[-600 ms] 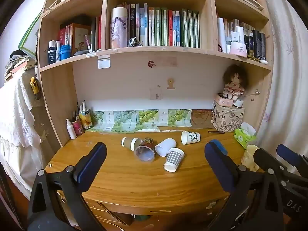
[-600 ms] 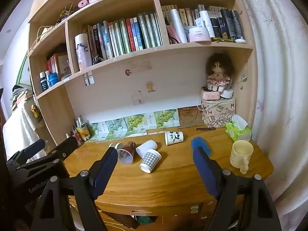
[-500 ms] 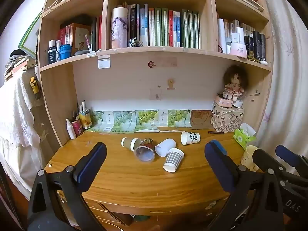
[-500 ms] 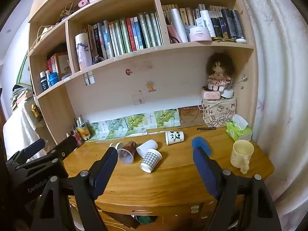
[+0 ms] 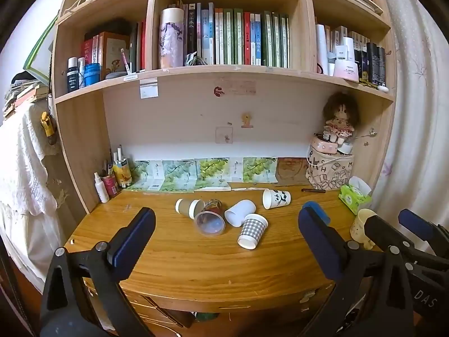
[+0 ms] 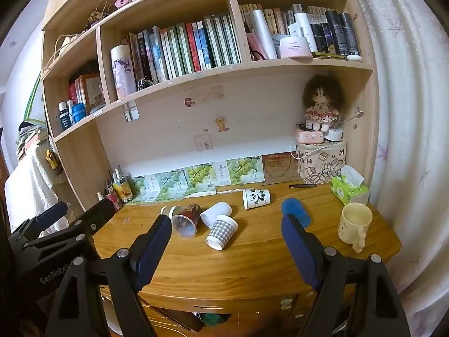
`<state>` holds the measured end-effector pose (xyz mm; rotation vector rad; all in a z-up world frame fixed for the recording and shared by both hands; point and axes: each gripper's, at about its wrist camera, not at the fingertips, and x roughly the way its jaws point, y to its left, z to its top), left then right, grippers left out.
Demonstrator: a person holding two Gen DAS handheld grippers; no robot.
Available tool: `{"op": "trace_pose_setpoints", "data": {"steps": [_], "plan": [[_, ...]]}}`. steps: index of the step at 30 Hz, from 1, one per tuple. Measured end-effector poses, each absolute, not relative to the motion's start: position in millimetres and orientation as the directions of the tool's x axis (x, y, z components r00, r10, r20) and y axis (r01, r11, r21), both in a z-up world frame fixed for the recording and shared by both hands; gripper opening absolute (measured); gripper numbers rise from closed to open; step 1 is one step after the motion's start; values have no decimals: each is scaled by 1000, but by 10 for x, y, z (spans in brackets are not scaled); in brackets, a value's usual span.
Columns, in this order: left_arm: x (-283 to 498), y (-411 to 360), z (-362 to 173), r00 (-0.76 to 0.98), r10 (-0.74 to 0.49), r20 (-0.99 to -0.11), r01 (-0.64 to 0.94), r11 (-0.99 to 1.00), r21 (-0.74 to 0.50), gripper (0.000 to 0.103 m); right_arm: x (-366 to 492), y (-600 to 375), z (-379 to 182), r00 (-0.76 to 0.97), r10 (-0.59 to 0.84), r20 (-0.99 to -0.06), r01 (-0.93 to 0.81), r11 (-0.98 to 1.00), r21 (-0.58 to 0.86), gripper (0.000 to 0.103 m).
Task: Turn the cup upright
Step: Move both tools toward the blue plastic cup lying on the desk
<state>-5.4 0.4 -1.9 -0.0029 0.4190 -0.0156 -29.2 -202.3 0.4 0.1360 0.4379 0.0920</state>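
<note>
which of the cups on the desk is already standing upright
Only the pale yellow ceramic mug at the desk's right end stands upright, mouth up. The five paper cups, including the grey checked paper cup, lie on their sides.

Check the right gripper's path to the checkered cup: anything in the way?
Nothing visible. Bare desk lies between the open right gripper and the checkered cup, which lies on its side, rim toward the gripper. The white cup sits just behind it.

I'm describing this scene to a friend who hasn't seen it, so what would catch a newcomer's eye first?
A cluster of paper cups lying on their sides mid-desk stands out, chiefly the grey-checked paper cup and the red patterned cup. At the right end of the wooden desk a cream ceramic mug stands upright. Both grippers, left gripper and right gripper, are open and hold nothing.
</note>
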Motion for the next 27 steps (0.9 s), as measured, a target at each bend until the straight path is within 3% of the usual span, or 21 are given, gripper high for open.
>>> {"op": "trace_pose_setpoints", "data": {"steps": [27], "plan": [[-230, 37, -78, 887, 15, -461, -10, 1000, 12, 102, -477, -2060, -65, 875, 169, -454, -92, 978, 187, 81]]}}
